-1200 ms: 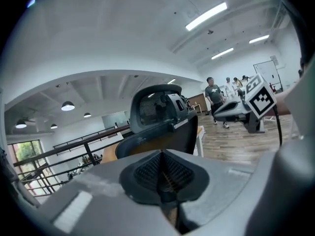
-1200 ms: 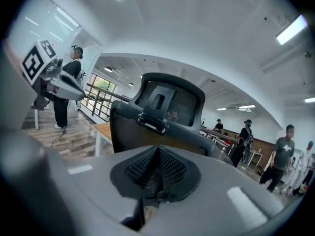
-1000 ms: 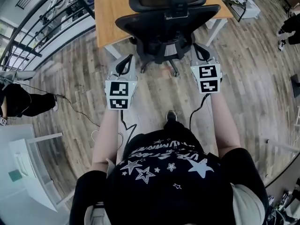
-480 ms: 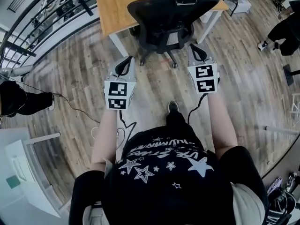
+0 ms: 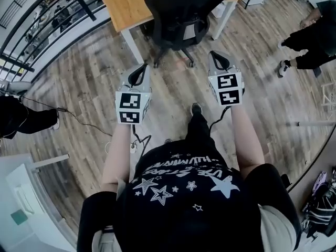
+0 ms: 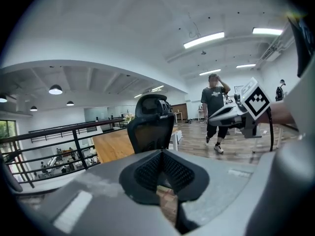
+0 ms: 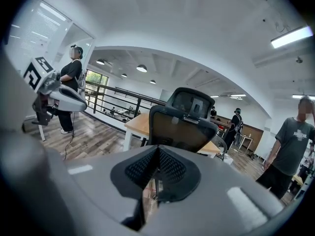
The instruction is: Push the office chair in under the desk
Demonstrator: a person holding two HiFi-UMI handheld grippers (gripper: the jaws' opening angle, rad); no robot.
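**Office chair at the desk's near edge, both tongs clenched and clear of it**

Head view, from above. Office chair [image 5: 181, 14] at the top of the picture, backrest toward the person, headrest over the wooden desk [image 5: 123, 4], wheeled base [image 5: 188, 59] on the plank floor [image 5: 94, 83] just outside the desk's white legs. Seat hidden behind the backrest. Depth beneath the top therefore not readable, though apparently close in.

Left tongs [image 5: 142, 67] and right tongs [image 5: 214, 55] held out side by side, roughly a backrest's width apart, both aimed at the chair and separated from it by a strip of bare floor. No contact with backrest or base. In the left gripper view and the right gripper view alike: jaws pressed together, nothing between them, backrest straight ahead beyond the tips.

Probable reason for the clenched jaws: for pushing, no grasp needed, only two blunt ends against the backrest, one at each side to keep a castored chair from swivelling. Probable reason for the outward-facing backrest: seat first under the top.

Compatible with two stages: an approach toward a chair in need of a last shove, or a retreat from one already tucked in. Not decidable from this moment.

Bystanders at the right edge [image 5: 315, 35] and the left edge [image 5: 26, 119], both well clear of the chair.
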